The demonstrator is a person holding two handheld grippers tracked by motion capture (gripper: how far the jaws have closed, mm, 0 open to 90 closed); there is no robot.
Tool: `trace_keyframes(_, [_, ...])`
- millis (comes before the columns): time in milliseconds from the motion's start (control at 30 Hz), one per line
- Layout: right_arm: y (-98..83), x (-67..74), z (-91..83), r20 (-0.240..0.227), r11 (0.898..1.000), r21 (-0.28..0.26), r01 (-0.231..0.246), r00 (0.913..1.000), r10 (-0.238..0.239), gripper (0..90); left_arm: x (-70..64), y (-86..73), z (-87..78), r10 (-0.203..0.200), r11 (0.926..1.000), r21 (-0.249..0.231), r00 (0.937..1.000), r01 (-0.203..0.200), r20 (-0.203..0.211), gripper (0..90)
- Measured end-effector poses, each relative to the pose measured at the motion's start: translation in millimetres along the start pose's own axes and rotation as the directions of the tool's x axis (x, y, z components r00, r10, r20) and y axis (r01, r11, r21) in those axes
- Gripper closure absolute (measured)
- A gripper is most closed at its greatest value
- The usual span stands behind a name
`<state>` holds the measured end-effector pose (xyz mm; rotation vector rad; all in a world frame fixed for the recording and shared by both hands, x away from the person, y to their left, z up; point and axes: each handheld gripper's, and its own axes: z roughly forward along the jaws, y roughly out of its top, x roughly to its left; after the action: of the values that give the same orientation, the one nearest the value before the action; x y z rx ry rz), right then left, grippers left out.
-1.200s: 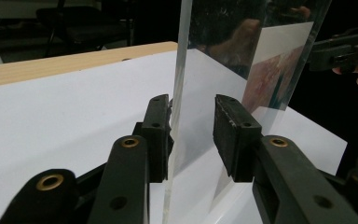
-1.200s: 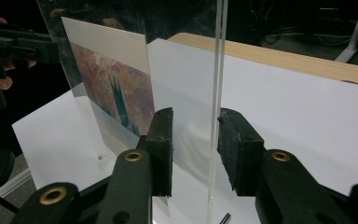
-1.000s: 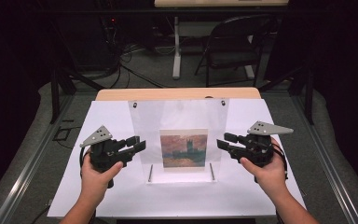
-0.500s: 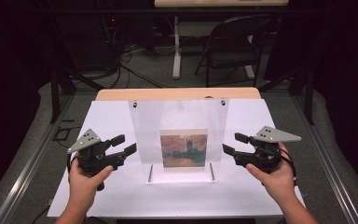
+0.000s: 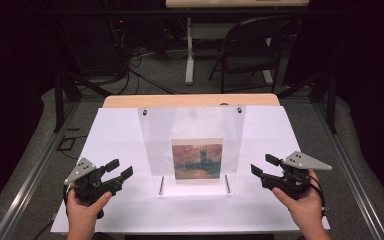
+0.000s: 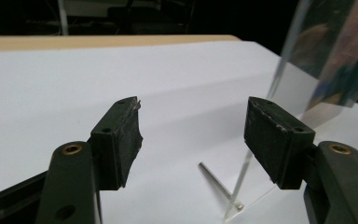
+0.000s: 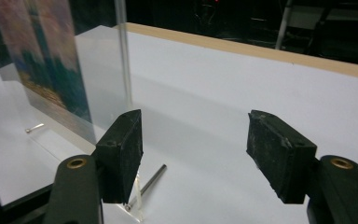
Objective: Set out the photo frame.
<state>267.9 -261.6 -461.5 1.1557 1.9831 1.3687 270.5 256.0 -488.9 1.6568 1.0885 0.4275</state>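
- Since the earlier frames both hands have drawn outward and down, away from the clear stand (image 5: 192, 145); the left gripper (image 5: 119, 170) and right gripper (image 5: 264, 165) now sit low at either side, well apart from it.
- Both sets of jaws have just been opening; they stand wide apart with nothing between them.
- The stand: a clear plastic sheet, upright and leaning slightly back, at the middle of the white tabletop (image 5: 115, 135). Two small dark screws at its top corners.
- A square picture (image 5: 197, 158) sits low in the sheet: orange-red sky, dark blue-green skyline beneath.
- Two thin metal pins lie at the foot, one on each side; left pin (image 5: 161, 184), right pin (image 5: 227, 183).
- High view: whole layout, sheet face-on, each hand gripping its tool, grey three-cornered plates on top, a folding chair (image 5: 252, 50) and cables on the floor behind.
- Left gripper view: the left gripper (image 6: 193, 135) over bare white surface, the stand (image 6: 307, 70) seen nearly edge-on at right, picture skewed and blurred, one pin (image 6: 219, 184) running to the sheet's bottom edge.
- Right gripper view: the right gripper (image 7: 196, 149), the stand (image 7: 98, 88) at left, picture (image 7: 42, 60) at a steep angle, the near pin (image 7: 147, 185) partly behind the left jaw, the far pin (image 7: 34, 128) small beyond.
- The tabletop's wooden far edge (image 7: 261, 51) shows in both gripper views.
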Motion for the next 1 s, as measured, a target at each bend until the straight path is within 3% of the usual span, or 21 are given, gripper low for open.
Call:
trace_keyframes(200, [-24.0,-7.2,9.7,0.043,0.999,0.022,-0.028,0.9987,0.027,35.8,13.0,-15.1,14.8,0.017,0.999,0.043,0.9972,-0.014,-0.073,35.9])
trace_keyframes(367, [-42.0,-13.4,23.2,0.062,0.998,0.038,-0.048,0.997,0.045,35.9,21.4,-21.1,25.0,-0.001,0.9983,0.058,0.9968,0.005,-0.08,36.2])
trace_keyframes(500, [-48.7,-17.6,30.2,0.055,0.996,0.045,-0.076,0.9958,0.073,35.9,23.3,-26.3,29.2,0.032,0.9978,0.06,0.9951,-0.027,-0.094,36.6])
trace_keyframes(633, [-53.9,-17.6,33.2,0.07,0.997,0.031,-0.066,0.9955,0.063,35.9,23.2,-32.4,32.3,0.035,0.9963,0.081,0.9957,-0.029,-0.086,36.6])
trace_keyframes(767, [-62.3,-14.2,40.4,0.069,0.996,0.063,-0.056,0.9962,0.052,35.9,21.6,-34.6,34.6,0.036,0.9953,0.093,0.997,-0.029,-0.069,36.7])
trace_keyframes(1000, [-70.6,-6.7,49.0,0.054,0.995,0.096,-0.026,0.9983,0.021,36.5,16.9,-36.2,37.8,0.071,0.9903,0.124,0.9957,-0.063,-0.06,36.7])
